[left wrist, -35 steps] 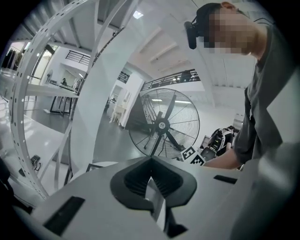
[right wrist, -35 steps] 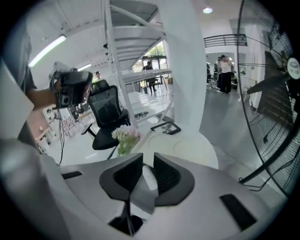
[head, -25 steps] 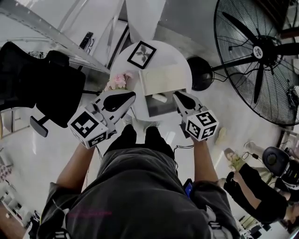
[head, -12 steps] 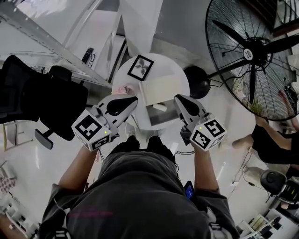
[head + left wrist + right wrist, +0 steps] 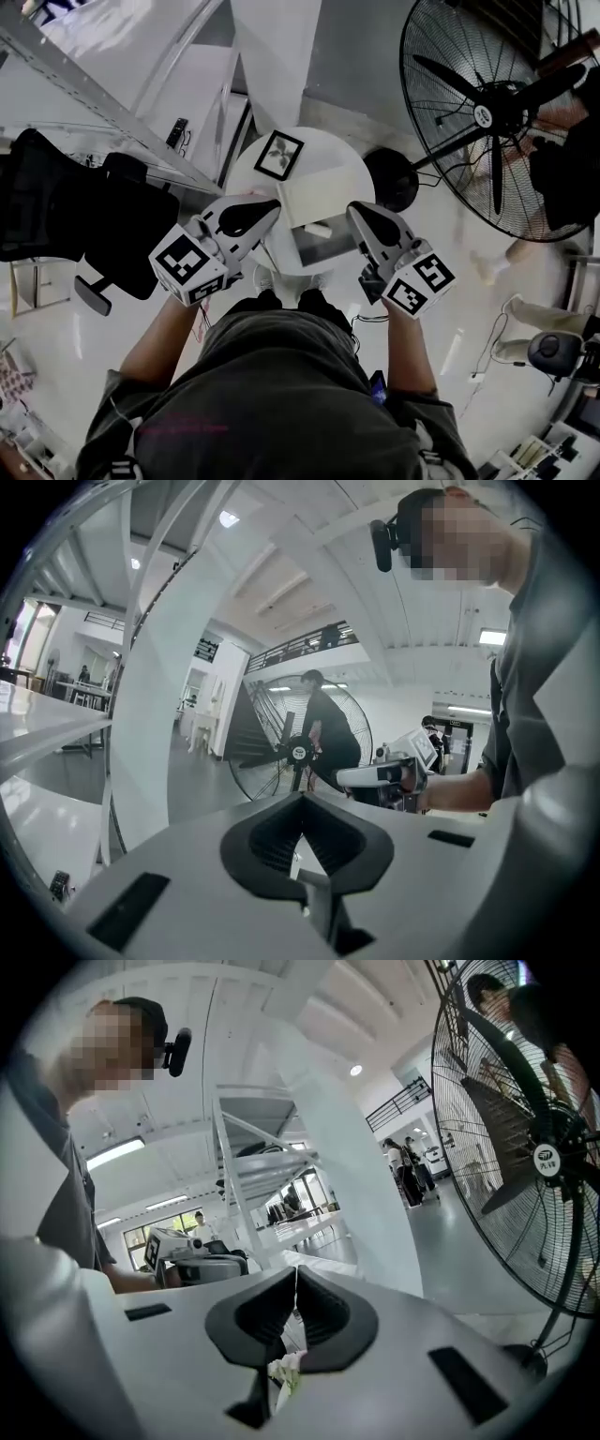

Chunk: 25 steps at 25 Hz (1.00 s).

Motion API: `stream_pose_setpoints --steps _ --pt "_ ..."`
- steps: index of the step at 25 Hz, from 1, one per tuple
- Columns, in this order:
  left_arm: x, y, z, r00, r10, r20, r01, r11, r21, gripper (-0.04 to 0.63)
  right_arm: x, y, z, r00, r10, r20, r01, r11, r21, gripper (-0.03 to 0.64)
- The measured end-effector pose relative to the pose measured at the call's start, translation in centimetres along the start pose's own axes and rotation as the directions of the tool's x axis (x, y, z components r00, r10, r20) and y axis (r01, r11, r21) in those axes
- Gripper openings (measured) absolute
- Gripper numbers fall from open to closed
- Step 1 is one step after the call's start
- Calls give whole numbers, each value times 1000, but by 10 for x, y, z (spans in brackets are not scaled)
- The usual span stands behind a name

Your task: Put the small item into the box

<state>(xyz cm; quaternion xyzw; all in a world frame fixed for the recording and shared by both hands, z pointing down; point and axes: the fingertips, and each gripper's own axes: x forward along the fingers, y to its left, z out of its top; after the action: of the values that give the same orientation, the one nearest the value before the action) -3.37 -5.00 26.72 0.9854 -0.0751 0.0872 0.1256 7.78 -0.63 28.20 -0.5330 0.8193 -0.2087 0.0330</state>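
Observation:
A round white table (image 5: pixel 349 178) holds an open box (image 5: pixel 334 246) with its pale lid (image 5: pixel 314 195) folded back. A small pale item (image 5: pixel 318 229) lies at the box's far edge. My left gripper (image 5: pixel 271 205) hovers over the table's left side, its jaws shut and empty (image 5: pixel 302 797). My right gripper (image 5: pixel 353 210) hangs above the box's right side; its jaws (image 5: pixel 295 1271) have just been closing and now meet with nothing between the pads. A pale flower-like bit (image 5: pixel 284 1372) shows through the slot behind them.
A framed leaf picture (image 5: pixel 279 155) lies at the table's far side. A big black floor fan (image 5: pixel 487 112) stands to the right with a person (image 5: pixel 572 159) beside it. A black office chair (image 5: pixel 84 216) is at the left, and a white pillar (image 5: pixel 281 56) stands beyond the table.
Both grippers have risen from the table, the right one more. The right gripper's tip has drawn back from over the box. A person has walked up to the fan.

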Motion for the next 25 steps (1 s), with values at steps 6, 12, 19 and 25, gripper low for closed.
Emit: stream_pose_setpoints --steps 6,12,19,25 --pt "4 -9 1 1000 -14 -3 14 1000 21 15 -13 4 15 999 7 39 -7 1000 0 21" --pt "9 -16 3 1000 -19 2 19 999 29 15 -27 2 23 998 8 65 -10 1000 21 21" --pt "14 -21 4 1000 -14 0 14 999 30 15 -34 0 23 998 12 65 -13 1000 25 20" --pt "21 -24 6 1000 -12 1 12 1000 28 15 -34 -8 18 999 10 53 -13 999 42 20"
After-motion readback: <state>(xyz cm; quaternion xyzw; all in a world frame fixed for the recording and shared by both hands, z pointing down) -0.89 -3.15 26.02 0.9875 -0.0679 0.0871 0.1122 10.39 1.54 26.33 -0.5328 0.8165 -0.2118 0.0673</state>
